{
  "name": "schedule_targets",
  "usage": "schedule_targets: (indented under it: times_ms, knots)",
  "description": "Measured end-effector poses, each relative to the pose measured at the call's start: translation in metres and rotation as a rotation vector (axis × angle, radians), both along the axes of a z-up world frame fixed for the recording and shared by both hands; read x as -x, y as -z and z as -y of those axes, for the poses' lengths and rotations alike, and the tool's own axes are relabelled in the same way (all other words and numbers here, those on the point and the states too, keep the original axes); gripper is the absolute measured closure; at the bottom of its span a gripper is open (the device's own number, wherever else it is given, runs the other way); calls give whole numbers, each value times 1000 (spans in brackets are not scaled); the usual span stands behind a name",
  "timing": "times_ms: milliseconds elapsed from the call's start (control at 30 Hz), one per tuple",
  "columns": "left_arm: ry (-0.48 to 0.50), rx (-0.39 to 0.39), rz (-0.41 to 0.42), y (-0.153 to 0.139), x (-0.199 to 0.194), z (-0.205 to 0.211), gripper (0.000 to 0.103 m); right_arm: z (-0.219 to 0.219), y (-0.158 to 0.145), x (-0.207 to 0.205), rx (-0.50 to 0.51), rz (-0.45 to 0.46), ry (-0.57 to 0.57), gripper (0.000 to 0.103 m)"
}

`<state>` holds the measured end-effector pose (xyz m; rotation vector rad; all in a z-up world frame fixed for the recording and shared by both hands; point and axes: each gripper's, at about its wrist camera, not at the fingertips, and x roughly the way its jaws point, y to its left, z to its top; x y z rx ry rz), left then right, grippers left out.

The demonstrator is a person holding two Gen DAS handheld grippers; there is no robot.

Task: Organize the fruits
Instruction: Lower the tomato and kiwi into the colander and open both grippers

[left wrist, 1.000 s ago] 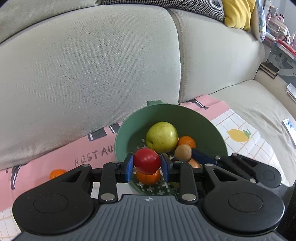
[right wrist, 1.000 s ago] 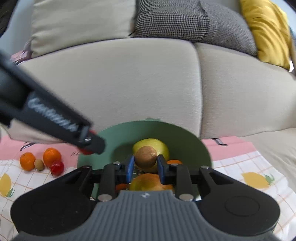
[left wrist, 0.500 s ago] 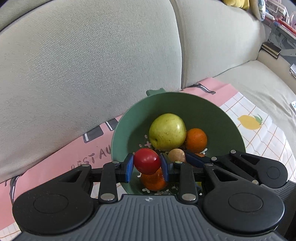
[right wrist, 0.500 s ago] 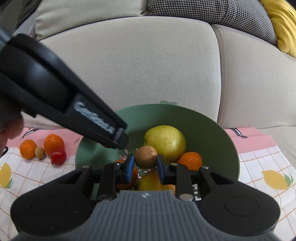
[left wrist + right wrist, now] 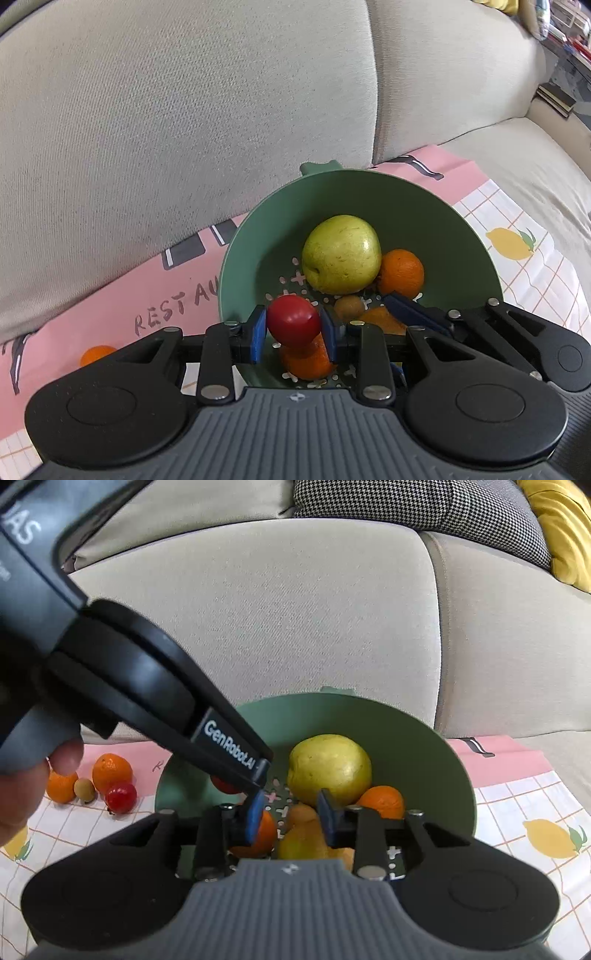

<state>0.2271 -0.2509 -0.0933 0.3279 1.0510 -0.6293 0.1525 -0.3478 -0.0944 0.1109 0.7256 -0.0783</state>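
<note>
A green perforated bowl [image 5: 436, 221] on the patterned cloth holds a large yellow-green fruit [image 5: 341, 254], oranges [image 5: 400, 273] and a small brown fruit [image 5: 349, 306]. My left gripper [image 5: 293, 328] is shut on a small red fruit [image 5: 293, 321] just over the bowl's near rim. In the right wrist view my right gripper [image 5: 290, 812] hangs over the bowl [image 5: 424, 746] with its jaws opening. The brown fruit [image 5: 301, 814] lies loose below the blue pads [image 5: 255, 812], which do not touch it. The left gripper's black body [image 5: 147, 686] crosses that view from the upper left.
Two oranges [image 5: 110, 771], a small brown fruit [image 5: 85, 789] and a red fruit [image 5: 121, 796] lie on the cloth left of the bowl. A grey sofa back [image 5: 184, 110] rises right behind. A person's hand [image 5: 22, 797] shows at the left edge. Cushions sit on top.
The right jaws have parted and the brown fruit has dropped from between them into the bowl. The left gripper has come down closer over the bowl, still holding the red fruit.
</note>
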Motion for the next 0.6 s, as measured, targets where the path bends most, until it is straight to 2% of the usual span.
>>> schedule_targets:
  times_ms: [233, 267, 467, 600]
  knots:
    - [-8, -18, -6, 3, -4, 2, 68, 1, -2, 0, -1, 3, 1, 66]
    - [-10, -19, -4, 3, -3, 1, 63, 1, -2, 0, -1, 3, 2, 66]
    - [-21, -12, 8, -2, -2, -4, 55, 1, -3, 2, 1, 17, 5, 62]
    - [-28, 15, 15, -11, 2, -13, 54, 0, -5, 4, 4, 27, 8, 58]
